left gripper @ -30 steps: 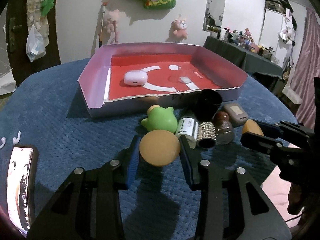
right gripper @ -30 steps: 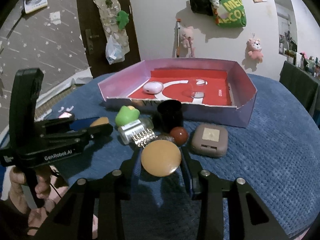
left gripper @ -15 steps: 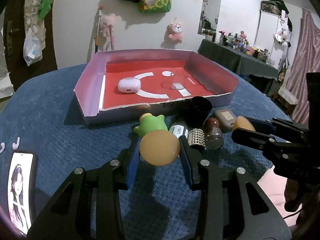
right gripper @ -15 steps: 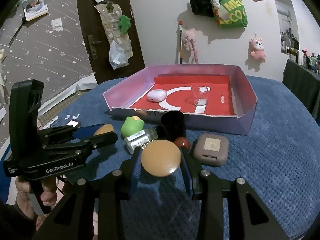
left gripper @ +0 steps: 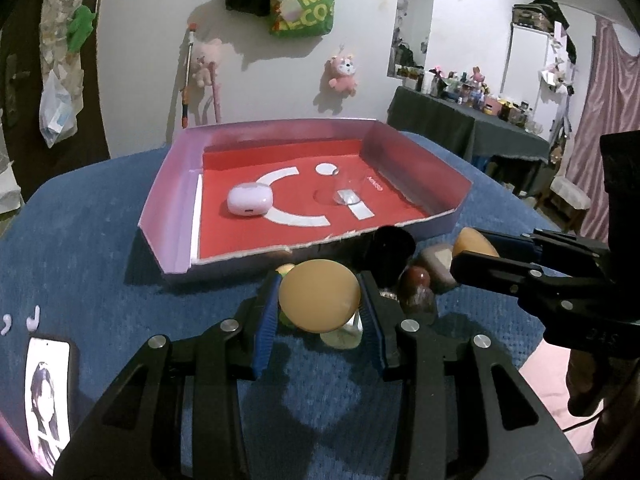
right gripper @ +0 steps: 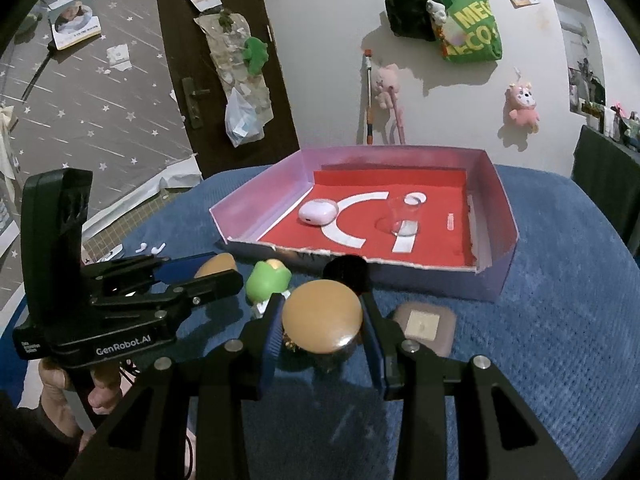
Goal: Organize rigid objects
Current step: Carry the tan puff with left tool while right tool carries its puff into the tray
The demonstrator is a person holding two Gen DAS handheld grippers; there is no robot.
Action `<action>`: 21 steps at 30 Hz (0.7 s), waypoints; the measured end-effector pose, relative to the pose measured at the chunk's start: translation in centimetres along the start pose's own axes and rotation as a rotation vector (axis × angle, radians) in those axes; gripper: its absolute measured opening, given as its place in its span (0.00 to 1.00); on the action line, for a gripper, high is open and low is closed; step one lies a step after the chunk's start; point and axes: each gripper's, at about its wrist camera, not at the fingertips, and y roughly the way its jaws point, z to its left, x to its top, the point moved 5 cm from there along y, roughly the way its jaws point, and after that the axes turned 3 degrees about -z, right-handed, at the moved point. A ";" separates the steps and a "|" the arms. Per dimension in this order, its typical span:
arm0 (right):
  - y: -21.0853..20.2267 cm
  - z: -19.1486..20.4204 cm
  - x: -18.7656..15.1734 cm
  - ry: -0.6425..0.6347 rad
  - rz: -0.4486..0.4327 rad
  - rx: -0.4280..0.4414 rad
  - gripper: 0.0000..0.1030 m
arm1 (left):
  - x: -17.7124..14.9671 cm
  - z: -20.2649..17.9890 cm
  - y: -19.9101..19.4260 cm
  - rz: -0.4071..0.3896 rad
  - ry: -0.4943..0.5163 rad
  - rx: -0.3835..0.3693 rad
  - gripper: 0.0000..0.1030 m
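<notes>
Left gripper (left gripper: 319,300): pinches a tan disc (left gripper: 319,294) between its blue pads (left gripper: 266,320). Right gripper (right gripper: 322,318): pinches a second tan disc (right gripper: 322,317) the same way. Neither disc touches the blue cloth (left gripper: 100,248); both hang above the cluster of loose items at the near wall of the box (left gripper: 168,200).

Change over the last second: both cameras have risen and moved toward the box. In the left view the green toy (right gripper: 267,282) was fully visible ahead of the disc; it is now almost hidden behind it. The box fills more of each view. Grip on both discs is unchanged; neither has slipped or tilted.

Box contents: a pink case (left gripper: 249,199) at the left of the red floor and a clear cup (left gripper: 347,190) near the middle. Outside it, against the near wall: green toy, black cup (right gripper: 346,273), brown ball (left gripper: 414,279), square case (right gripper: 423,326), and a bottle mostly hidden under the discs.

Assessment: the lift phase appears complete and transport toward the box is under way. The discs must clear the near wall and the black cup before release. Open red floor lies at the front and right of the box. Release over the clear cup risks tipping it, since the cup looks light
</notes>
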 end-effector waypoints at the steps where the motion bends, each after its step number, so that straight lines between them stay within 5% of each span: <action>1: 0.0 0.0 0.2 -0.002 -0.001 0.002 0.39 | 0.2 0.0 0.1 -0.002 0.001 -0.002 0.35; 21: 1.7 -2.0 3.9 0.006 0.005 0.024 0.39 | 3.7 1.1 2.8 0.032 -0.024 -0.017 0.35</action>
